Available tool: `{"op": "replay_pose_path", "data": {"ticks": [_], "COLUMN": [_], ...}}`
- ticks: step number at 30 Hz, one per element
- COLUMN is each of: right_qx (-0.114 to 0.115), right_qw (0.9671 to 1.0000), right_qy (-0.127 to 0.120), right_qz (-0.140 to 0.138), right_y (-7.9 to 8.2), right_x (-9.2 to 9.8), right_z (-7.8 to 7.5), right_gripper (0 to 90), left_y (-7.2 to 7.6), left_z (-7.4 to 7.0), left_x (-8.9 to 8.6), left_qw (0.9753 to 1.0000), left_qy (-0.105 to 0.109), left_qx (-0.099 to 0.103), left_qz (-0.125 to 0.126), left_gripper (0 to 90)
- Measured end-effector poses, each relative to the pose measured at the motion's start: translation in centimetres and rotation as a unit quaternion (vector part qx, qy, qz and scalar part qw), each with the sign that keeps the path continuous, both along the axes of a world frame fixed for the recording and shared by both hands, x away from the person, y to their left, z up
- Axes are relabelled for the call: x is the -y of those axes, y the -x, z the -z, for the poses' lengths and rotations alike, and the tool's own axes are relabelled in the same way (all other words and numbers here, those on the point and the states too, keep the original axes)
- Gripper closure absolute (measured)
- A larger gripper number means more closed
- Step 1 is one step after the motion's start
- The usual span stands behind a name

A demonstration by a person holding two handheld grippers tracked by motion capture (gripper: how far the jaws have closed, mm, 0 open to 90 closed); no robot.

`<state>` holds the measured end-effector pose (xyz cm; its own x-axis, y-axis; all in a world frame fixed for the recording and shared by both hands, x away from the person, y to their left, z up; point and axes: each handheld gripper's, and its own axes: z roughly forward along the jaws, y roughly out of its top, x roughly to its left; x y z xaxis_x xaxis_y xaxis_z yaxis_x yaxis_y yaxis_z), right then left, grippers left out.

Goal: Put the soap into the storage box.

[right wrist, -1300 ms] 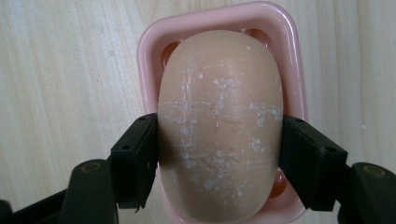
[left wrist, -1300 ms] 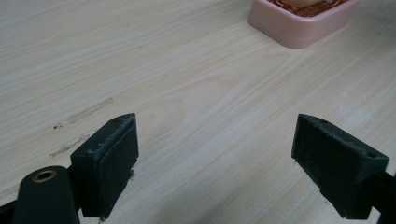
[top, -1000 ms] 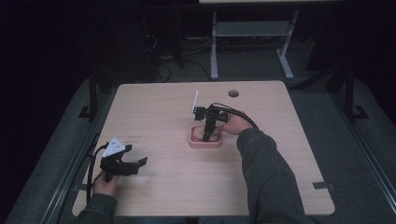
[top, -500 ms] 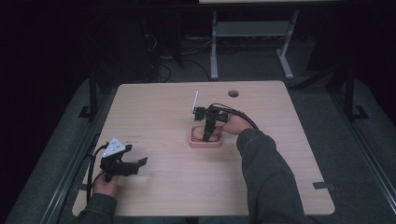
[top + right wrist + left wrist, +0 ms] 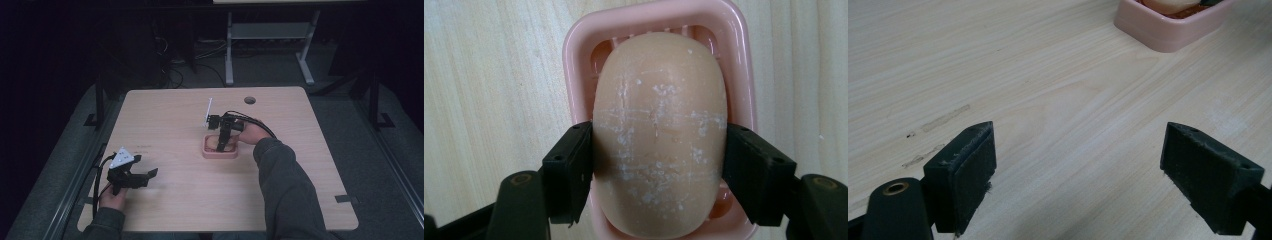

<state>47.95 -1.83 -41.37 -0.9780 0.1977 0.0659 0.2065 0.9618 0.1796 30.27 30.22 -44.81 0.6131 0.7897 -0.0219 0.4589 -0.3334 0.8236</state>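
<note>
A pink soap dish (image 5: pixel 219 150) (image 5: pixel 659 20) sits near the middle of the table, and its near corner (image 5: pixel 1168 30) appears in the left gripper view. A peach oval bar of soap (image 5: pixel 659 130) lies in it. My right gripper (image 5: pixel 221 144) (image 5: pixel 659 165) points straight down into the dish, its jaws pressed against both long sides of the soap. My left gripper (image 5: pixel 145 177) (image 5: pixel 1083 170) rests low over bare wood at the front left, jaws wide open and empty.
The light wooden table (image 5: pixel 170 125) has a round cable hole (image 5: pixel 250 100) near its far edge. A metal table frame (image 5: pixel 270 40) stands on the floor behind. A person's sleeve (image 5: pixel 290 190) reaches in from the bottom right.
</note>
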Motion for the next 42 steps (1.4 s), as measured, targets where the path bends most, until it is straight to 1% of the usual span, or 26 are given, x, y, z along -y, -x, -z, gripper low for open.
{"op": "replay_pose_path", "data": {"ticks": [22,25,38,40,42], "right_qx": [-0.001,0.000,-0.001,-0.001,0.003], "right_qw": [1.0000,1.0000,1.0000,1.0000,0.9999], "right_qy": [0.002,0.008,0.006,-0.002,-0.009], "right_qz": [0.000,-0.001,0.004,0.007,0.007], "right_y": [0.00,0.04,0.12,0.09,0.09], "right_x": [0.01,0.00,0.10,0.20,0.31], "right_z": [0.09,0.32,0.29,0.14,-0.15], "right_gripper": [31.5,31.5,30.5,29.4,29.4], "left_y": [-0.01,-0.01,-0.01,-0.01,-0.03], "left_z": [-0.01,-0.02,-0.01,-0.01,-0.02], "left_x": [0.00,-0.01,0.00,0.01,0.01], "left_qw": [1.0000,1.0000,1.0000,1.0000,1.0000], "left_qy": [0.000,-0.001,0.000,0.000,-0.001], "left_qx": [0.001,0.001,0.001,0.001,0.001], "left_qz": [0.001,0.001,0.001,0.001,0.001], "left_gripper": [14.3,14.3,14.3,14.3,14.3]}}
